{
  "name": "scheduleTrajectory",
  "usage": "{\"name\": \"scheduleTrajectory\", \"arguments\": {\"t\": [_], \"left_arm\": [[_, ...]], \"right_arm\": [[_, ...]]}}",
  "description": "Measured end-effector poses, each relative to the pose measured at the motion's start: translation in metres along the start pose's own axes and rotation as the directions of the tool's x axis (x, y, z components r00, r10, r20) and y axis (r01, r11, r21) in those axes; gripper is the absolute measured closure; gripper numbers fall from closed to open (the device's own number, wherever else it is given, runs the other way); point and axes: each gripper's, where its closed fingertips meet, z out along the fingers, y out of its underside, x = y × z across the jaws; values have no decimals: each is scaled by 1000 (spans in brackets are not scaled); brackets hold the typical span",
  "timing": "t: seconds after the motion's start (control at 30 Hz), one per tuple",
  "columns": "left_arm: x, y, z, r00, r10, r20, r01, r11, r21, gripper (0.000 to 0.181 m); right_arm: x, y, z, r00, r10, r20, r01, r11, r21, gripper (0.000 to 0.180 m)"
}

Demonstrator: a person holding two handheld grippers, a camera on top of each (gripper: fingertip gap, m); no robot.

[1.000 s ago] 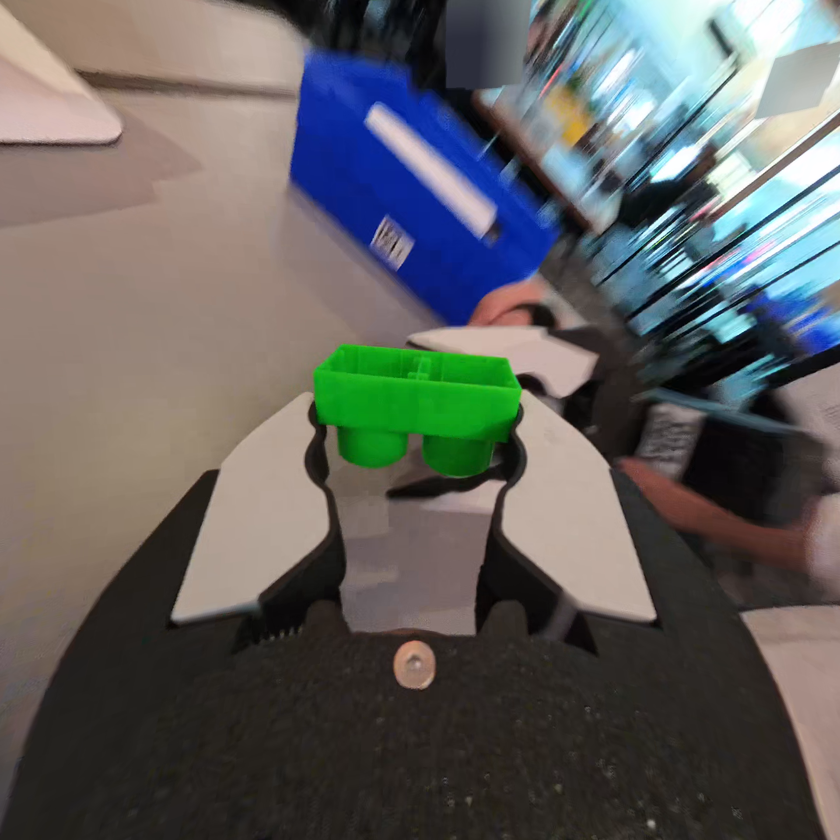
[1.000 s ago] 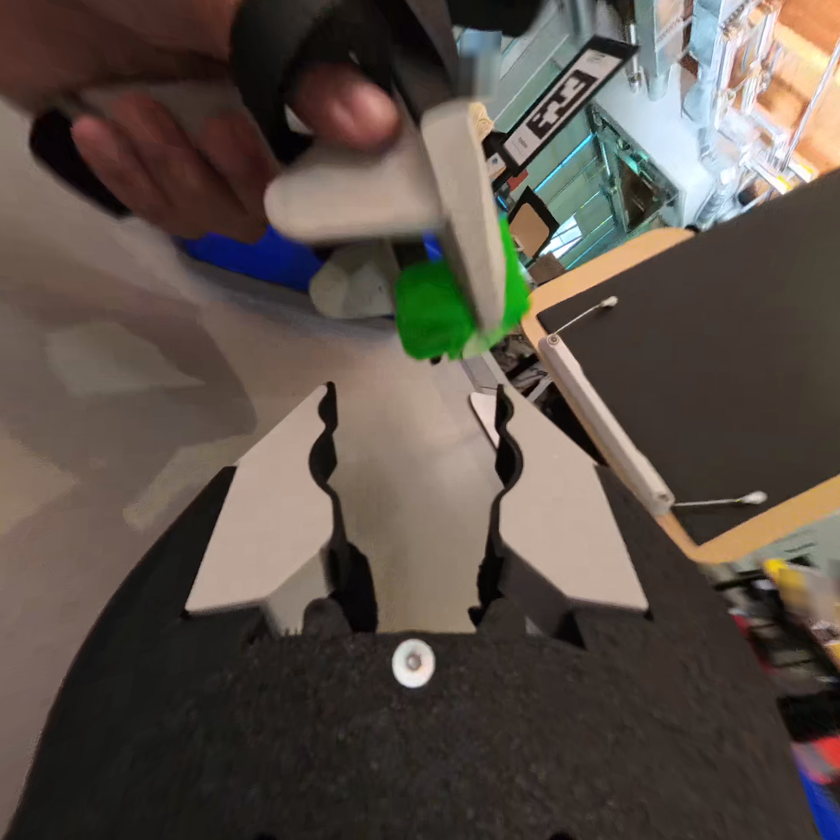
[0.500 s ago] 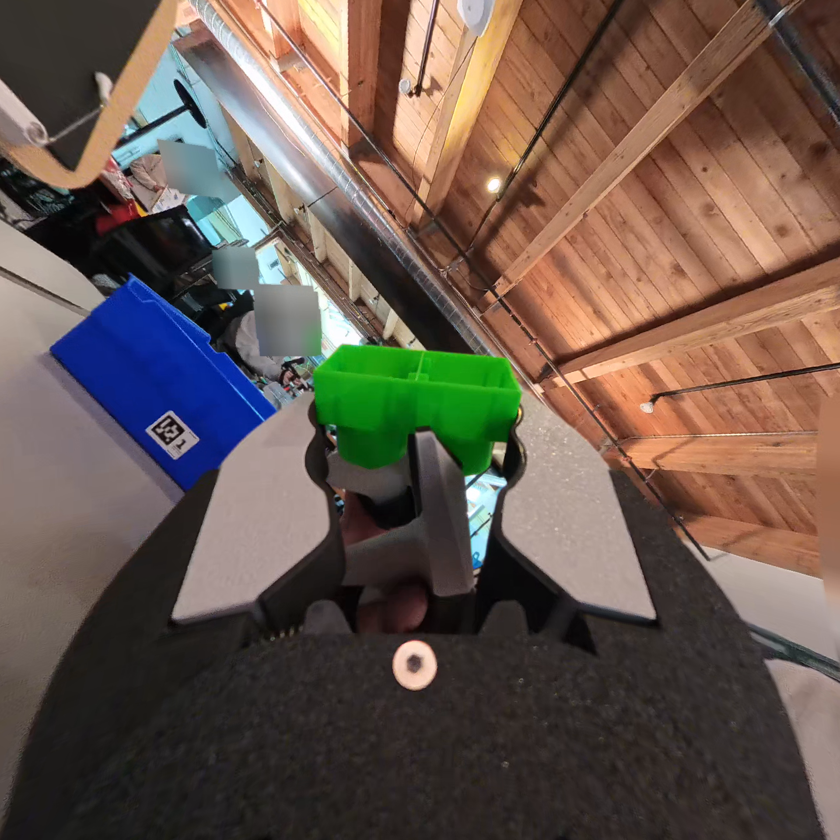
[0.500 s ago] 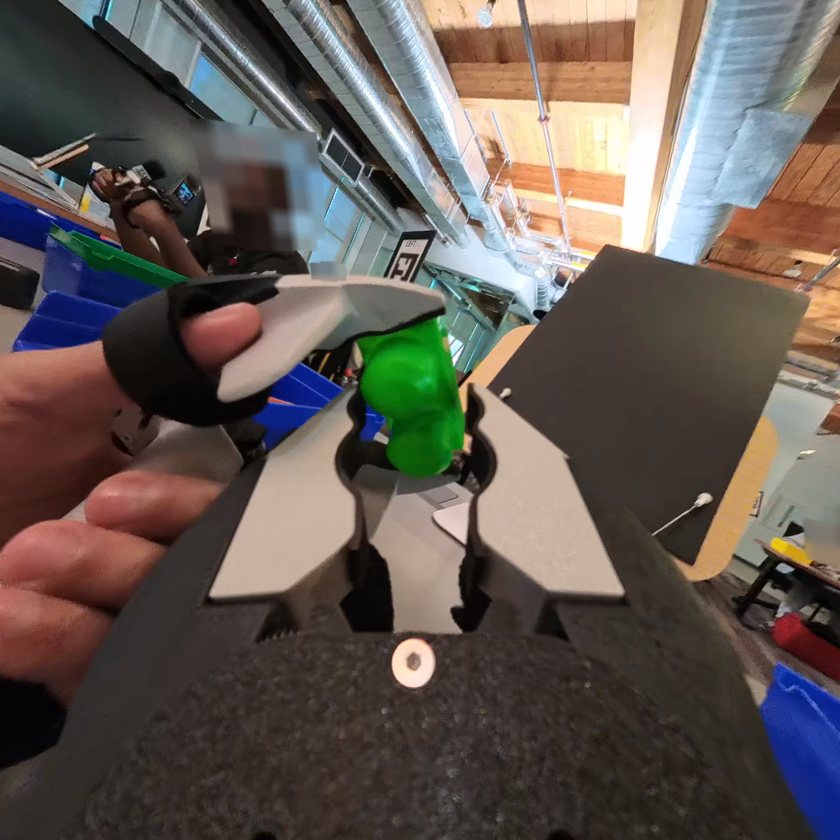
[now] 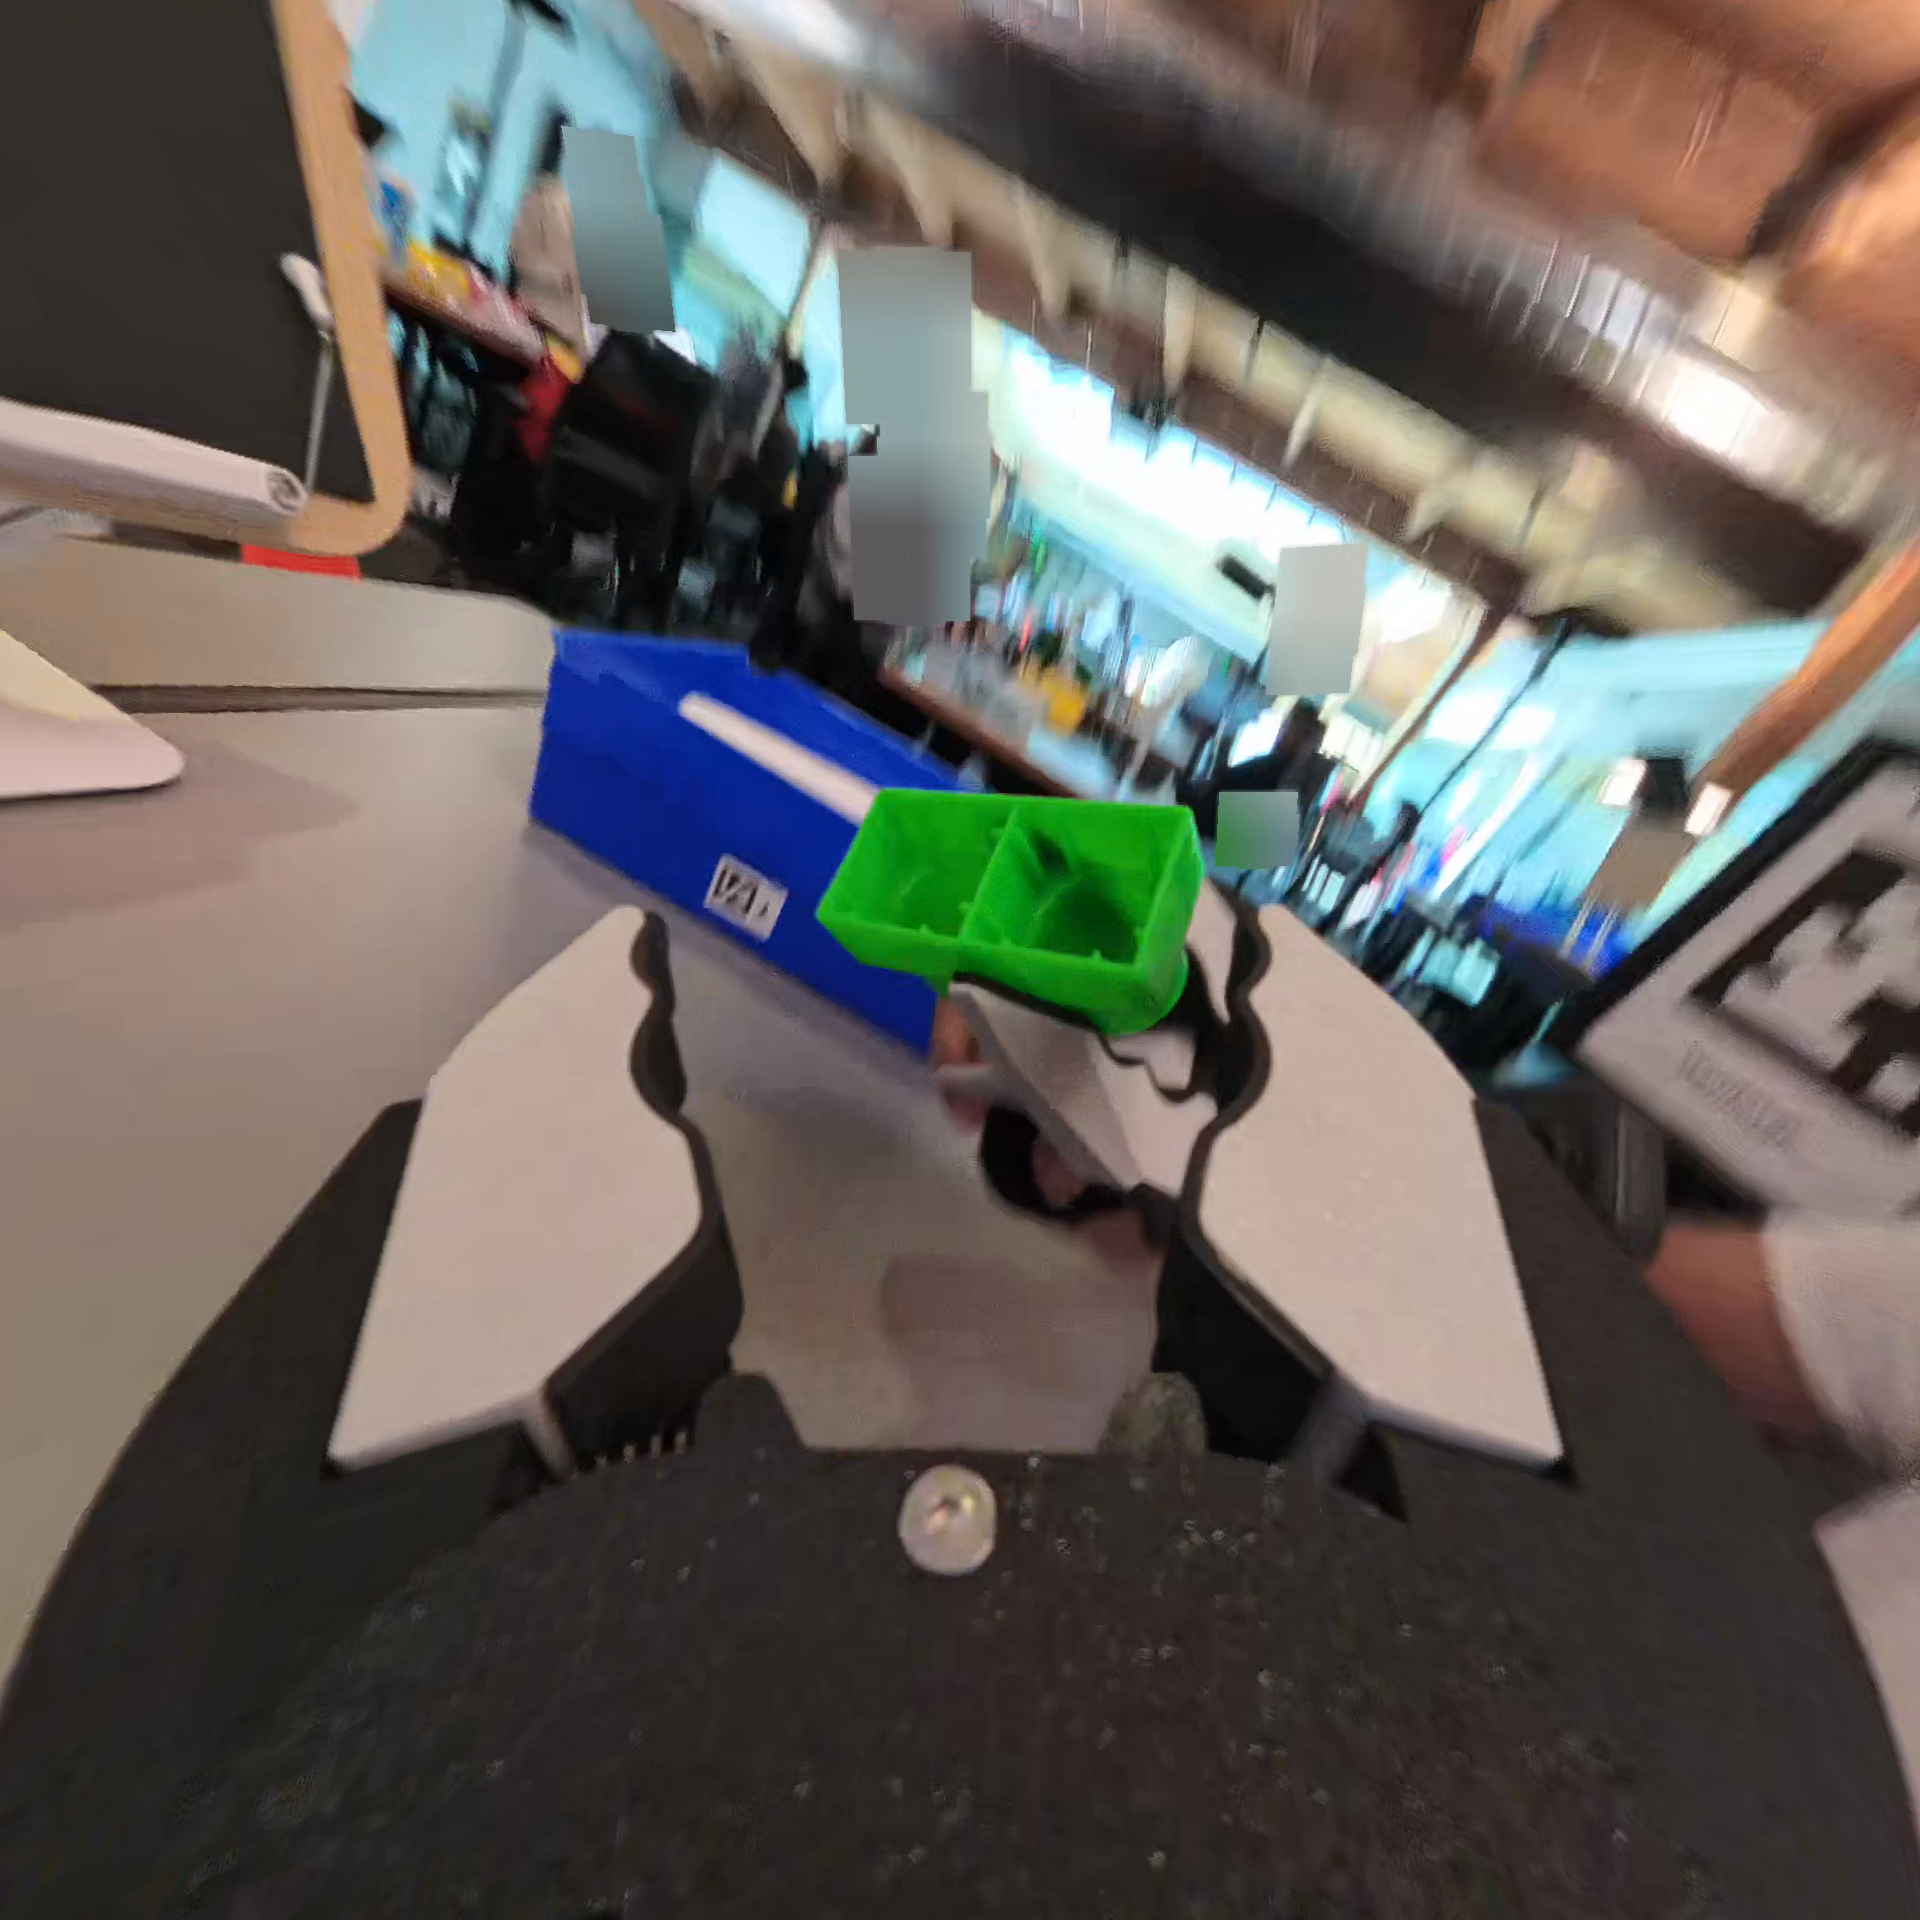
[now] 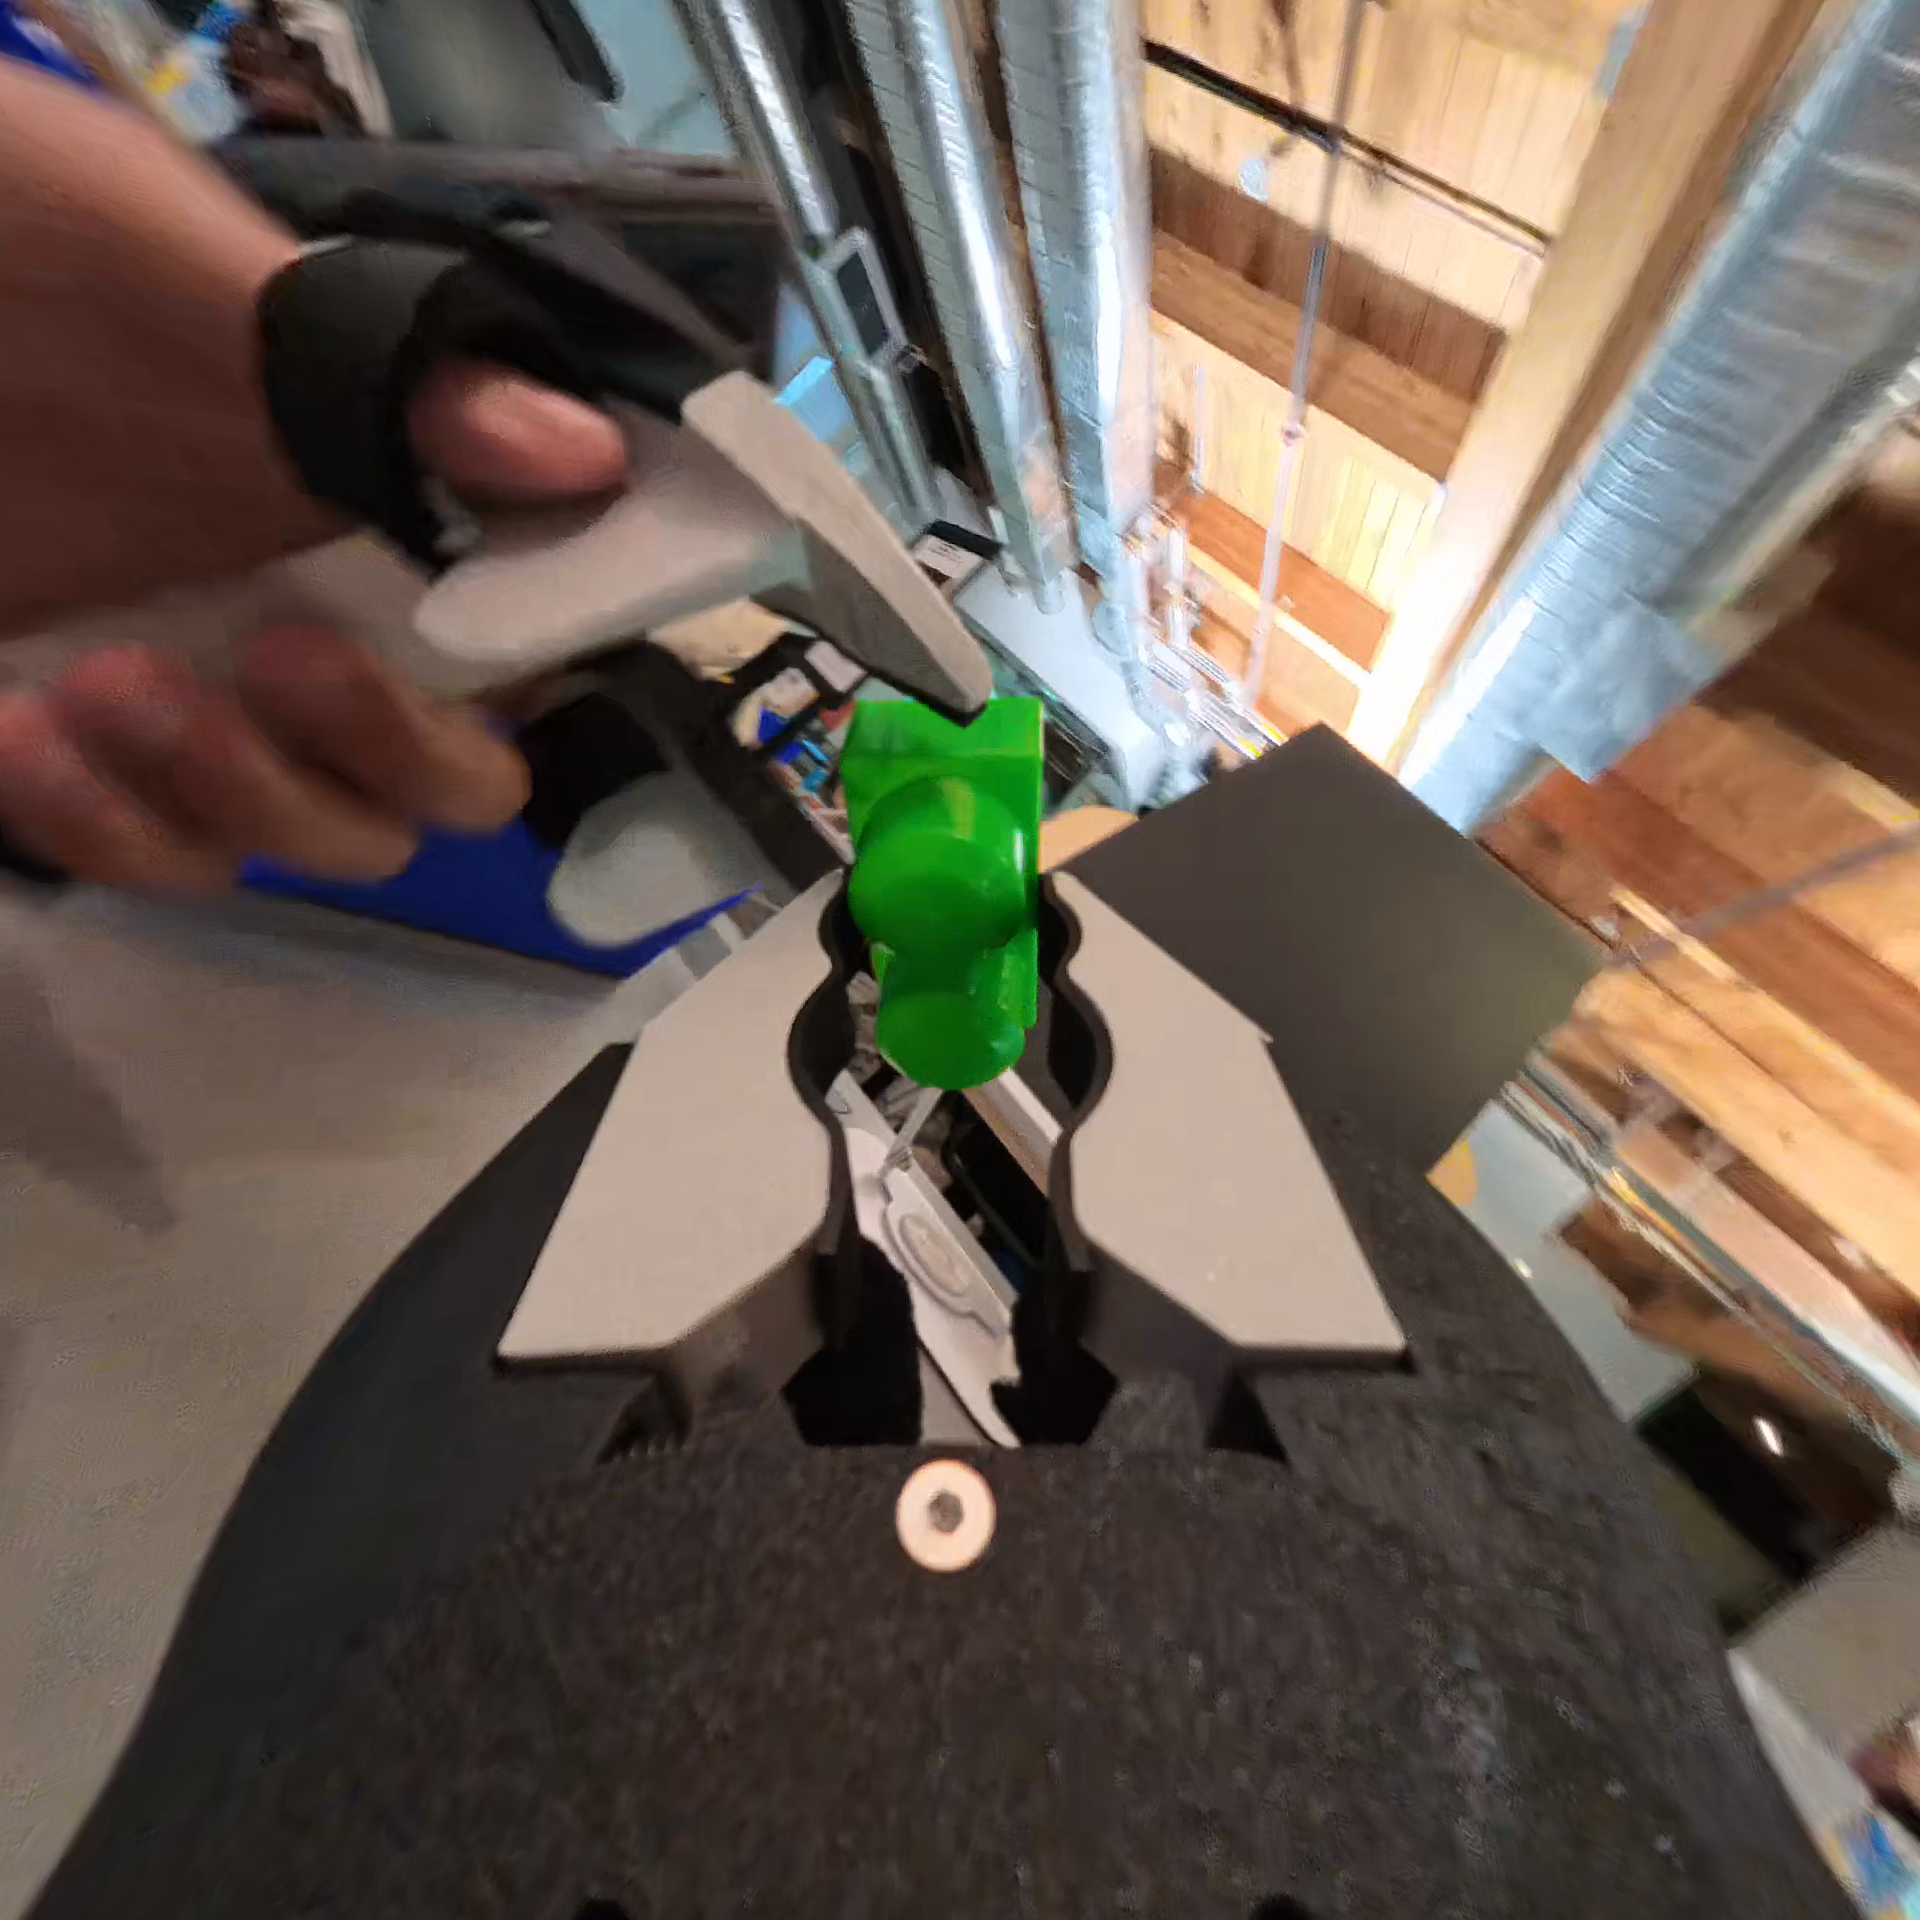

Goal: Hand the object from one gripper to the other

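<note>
A green two-stud brick [image 6: 945, 883] sits between the fingertips of my right gripper [image 6: 945, 904], and both pads press on its sides. In the left wrist view the same brick [image 5: 1018, 904] shows its hollow underside, carried by the right gripper's fingers [image 5: 1049, 1081] from below. My left gripper [image 5: 948, 925] is wide open around it, and its pads stand clear of the brick. One left finger [image 6: 831, 561] shows in the right wrist view, just above the brick.
A blue bin [image 5: 686, 790] stands on the grey table [image 5: 208, 987] behind the brick. A black board with a wooden rim [image 5: 145, 239] stands at the left and shows in the right wrist view [image 6: 1330, 914]. A hand [image 6: 156, 364] holds the left gripper.
The left gripper held the brick, then opened wide and let it go. The right gripper closed on the brick's studs and now carries it. Both views have swung.
</note>
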Motion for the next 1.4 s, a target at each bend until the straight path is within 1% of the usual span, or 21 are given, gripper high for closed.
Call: {"name": "scheduleTrajectory", "arguments": {"t": [0.07,0.13,0.17,0.27,0.37,0.47,0.53,0.6,0.67,0.73,0.87,0.9,0.97,1.07,1.13,1.2,1.23,1.27,1.3,1.37,1.4], "left_arm": [[11,18,-8,993,62,-101,-88,958,-272,78],[26,39,-28,976,23,-217,-134,846,-516,64],[25,45,-37,973,50,-225,-177,789,-589,66],[7,52,-43,956,235,-176,-291,684,-668,66],[1,67,-36,931,316,-181,-344,598,-724,73],[1,73,-26,873,442,-206,-443,543,-713,89],[6,71,-23,820,526,-227,-521,520,-676,107],[8,72,-25,766,590,-254,-580,465,-668,125],[12,72,-27,727,630,-273,-618,429,-659,130],[17,76,-28,693,652,-308,-655,390,-647,148],[-2,85,-35,565,762,-318,-684,217,-697,146],[-5,87,-35,545,776,-316,-684,194,-703,145],[-3,86,-32,548,778,-307,-695,219,-685,145],[-5,80,-26,567,782,-259,-697,288,-657,146],[-8,71,-24,555,803,-215,-711,324,-625,146],[-21,59,-26,496,856,-143,-709,305,-636,146],[-30,51,-30,449,888,-101,-703,281,-654,146],[-38,45,-33,393,917,-64,-696,251,-673,146],[-44,40,-36,334,942,-34,-688,219,-692,146],[-51,37,-37,233,973,-1,-674,161,-721,145],[-53,36,-35,188,982,7,-667,133,-733,145]], "right_arm": [[-16,4,-7,986,-71,149,68,997,25,146],[-29,10,-15,943,-184,278,183,983,30,146],[-38,14,-21,905,-241,351,247,969,28,146],[-55,20,-30,803,-266,534,331,943,-27,146],[-65,18,-32,731,-122,671,299,942,-155,146],[-70,24,-40,655,24,756,310,903,-297,146],[-73,24,-45,621,108,776,290,888,-356,146],[-75,21,-49,602,168,781,243,893,-380,146],[-77,21,-49,594,216,775,195,896,-400,146],[-78,22,-49,575,261,776,163,892,-421,146],[-78,21,-53,527,372,764,72,876,-476,147],[-77,20,-53,513,405,756,41,869,-494,147],[-75,21,-55,502,427,752,14,866,-500,146],[-64,21,-50,540,430,723,-55,876,-480,146],[-53,21,-44,591,458,664,-145,870,-471,143],[-30,30,-36,682,507,527,-266,843,-467,143],[-17,37,-32,719,536,442,-329,823,-464,142],[-10,46,-31,712,589,381,-381,781,-495,139],[-10,52,-31,660,671,336,-438,708,-554,123],[-19,54,-25,499,834,234,-568,519,-638,92],[-24,57,-20,431,888,164,-626,425,-654,87]]}}
